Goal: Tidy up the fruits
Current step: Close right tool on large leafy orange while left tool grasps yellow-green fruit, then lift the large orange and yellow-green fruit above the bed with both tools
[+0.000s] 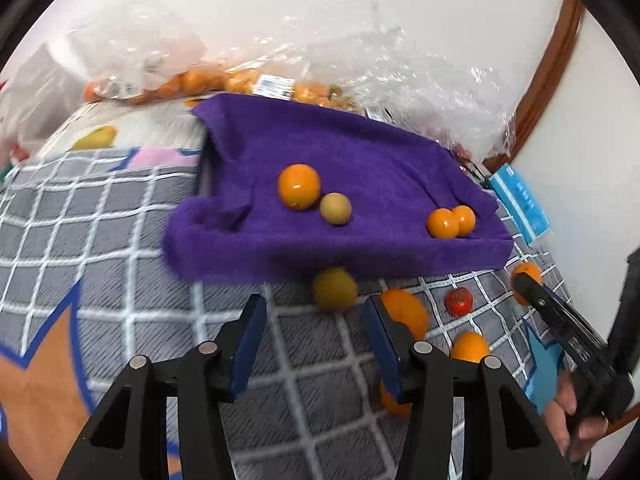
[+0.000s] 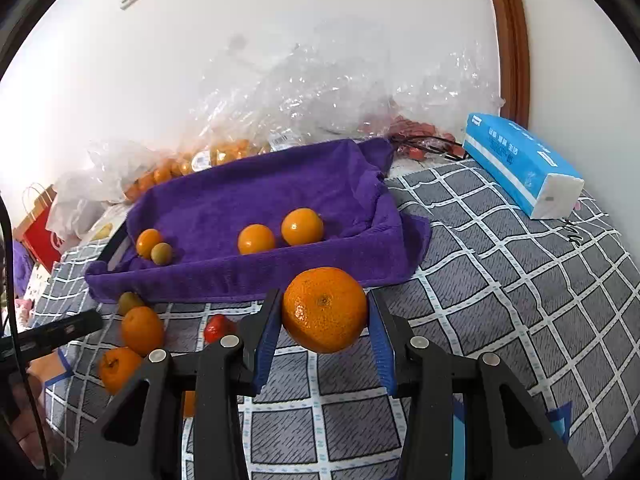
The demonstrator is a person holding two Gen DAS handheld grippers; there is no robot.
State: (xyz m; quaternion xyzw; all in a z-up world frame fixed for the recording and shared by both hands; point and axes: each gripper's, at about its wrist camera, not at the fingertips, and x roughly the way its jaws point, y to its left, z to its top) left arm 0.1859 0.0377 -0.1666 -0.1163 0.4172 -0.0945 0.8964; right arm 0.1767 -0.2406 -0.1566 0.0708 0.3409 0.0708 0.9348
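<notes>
The large orange mandarin with a dimpled, pitted skin [image 2: 325, 309] sits between the blue pads of the right hand-held gripper [image 2: 325, 322], which is clamped on its two sides; it is lifted above the grey bedspread with a white grid pattern [image 2: 500, 300], just in front of the purple terry towel that lines a shallow tray [image 2: 248, 204]. Its lower back part is hidden by its own bulk, and the tray under the towel shows only as a dark edge at the left corner.

The left hand-held gripper [image 1: 316, 320] has its jaws apart with nothing between them. Its right finger covers part of a smooth orange fruit [image 1: 408, 312] on the bedspread, and another orange fruit low behind this finger is mostly hidden. A dull yellow-green round fruit [image 1: 335, 290] just ahead is blurred, half in the shadow under the towel's edge.

On the towel lie three small glossy orange fruits [image 2: 256, 239] and one small yellow-green fruit [image 2: 161, 253]. A small red fruit [image 1: 459, 301] lies on the bedspread; what kind it is I cannot tell.

Behind the tray, crumpled clear plastic bags [image 2: 304, 92] hold more orange fruits, hard to count through the wrinkles. A blue and white tissue pack [image 2: 520, 164] lies at the right.
</notes>
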